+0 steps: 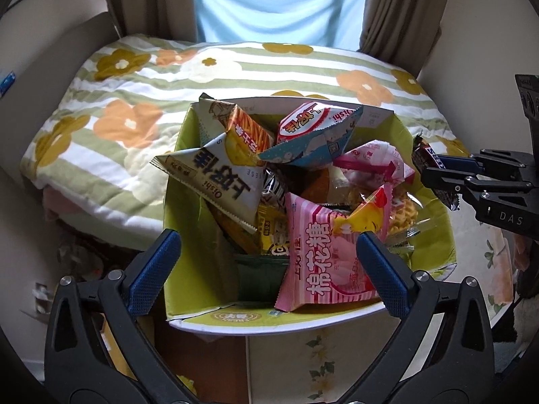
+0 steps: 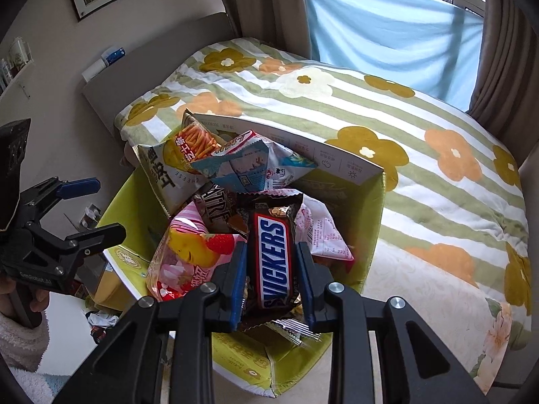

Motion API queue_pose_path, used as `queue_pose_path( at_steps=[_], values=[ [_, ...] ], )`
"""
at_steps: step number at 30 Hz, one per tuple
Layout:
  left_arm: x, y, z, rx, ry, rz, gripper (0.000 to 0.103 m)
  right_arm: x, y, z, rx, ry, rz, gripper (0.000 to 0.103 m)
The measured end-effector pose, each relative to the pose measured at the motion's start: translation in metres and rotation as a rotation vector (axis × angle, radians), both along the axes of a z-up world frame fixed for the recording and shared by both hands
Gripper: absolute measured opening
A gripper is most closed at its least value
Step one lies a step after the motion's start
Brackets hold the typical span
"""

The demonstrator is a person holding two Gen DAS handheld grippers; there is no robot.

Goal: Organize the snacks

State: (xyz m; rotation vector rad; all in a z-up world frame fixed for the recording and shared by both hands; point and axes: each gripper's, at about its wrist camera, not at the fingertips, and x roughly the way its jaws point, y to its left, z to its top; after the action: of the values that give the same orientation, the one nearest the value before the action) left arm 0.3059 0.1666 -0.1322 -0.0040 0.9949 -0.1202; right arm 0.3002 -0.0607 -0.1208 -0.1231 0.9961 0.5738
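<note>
Two grippers hang over one green carton: the right gripper (image 2: 271, 266) has its jaws clamped on the long sides of a Snickers bar (image 2: 274, 262), held lengthwise above the heap, while the left gripper (image 1: 267, 262) stands spread as wide as it goes with nothing between its blue pads (image 1: 155, 269), poised at the near rim above a pink marshmallow bag (image 1: 323, 262). No earlier picture is on hand to compare. The bar looks light and fairly stiff inside a slick wrapper whose crimped ends would crumple, so the mid-body grip across its width seems the safe one. Around it, the carton (image 1: 188, 202) brims with puffed packets: a white Oishi cheese bag (image 1: 215, 181), an orange stick-snack pack (image 1: 249, 131) and a blue-and-white pouch (image 1: 313, 144). These air-filled bags will likely squash and slide; pinching a sealed edge should serve better. Behind the carton lies a flowered quilt (image 1: 128, 101).
</note>
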Motion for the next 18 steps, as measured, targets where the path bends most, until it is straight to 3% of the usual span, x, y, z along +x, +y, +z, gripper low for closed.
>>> queue_pose_path(
  at_steps=[3, 4, 5, 6, 7, 9, 14, 18],
  values=[
    [0.0, -0.002, 0.001, 0.012, -0.005, 0.004, 0.103, 0.006, 0.011, -0.001, -0.012, 0.01, 0.023, 0.026],
    [-0.001, -0.002, 0.002, 0.015, -0.009, 0.006, 0.103, 0.006, 0.015, -0.002, -0.015, 0.014, 0.027, 0.034],
    [-0.001, -0.002, 0.002, 0.021, -0.015, 0.009, 0.103, 0.007, 0.017, -0.003, -0.019, 0.019, 0.031, 0.045],
    [-0.001, -0.002, 0.002, 0.029, -0.019, 0.012, 0.103, 0.007, 0.019, -0.002, -0.017, 0.013, 0.031, 0.078],
    [-0.001, -0.003, 0.002, 0.035, -0.019, 0.013, 0.103, 0.006, 0.02, -0.001, -0.011, 0.002, 0.029, 0.103],
    [-0.001, -0.002, -0.001, 0.038, -0.016, 0.015, 0.103, 0.004, 0.019, 0.002, 0.004, -0.022, 0.013, 0.103],
    [-0.001, -0.001, -0.004, 0.027, -0.01, 0.005, 0.103, -0.002, 0.014, -0.001, -0.066, -0.055, -0.034, 0.103],
    [-0.006, -0.004, -0.002, 0.043, -0.017, -0.007, 0.103, -0.008, 0.005, 0.003, -0.041, -0.058, -0.088, 0.103]
  ],
)
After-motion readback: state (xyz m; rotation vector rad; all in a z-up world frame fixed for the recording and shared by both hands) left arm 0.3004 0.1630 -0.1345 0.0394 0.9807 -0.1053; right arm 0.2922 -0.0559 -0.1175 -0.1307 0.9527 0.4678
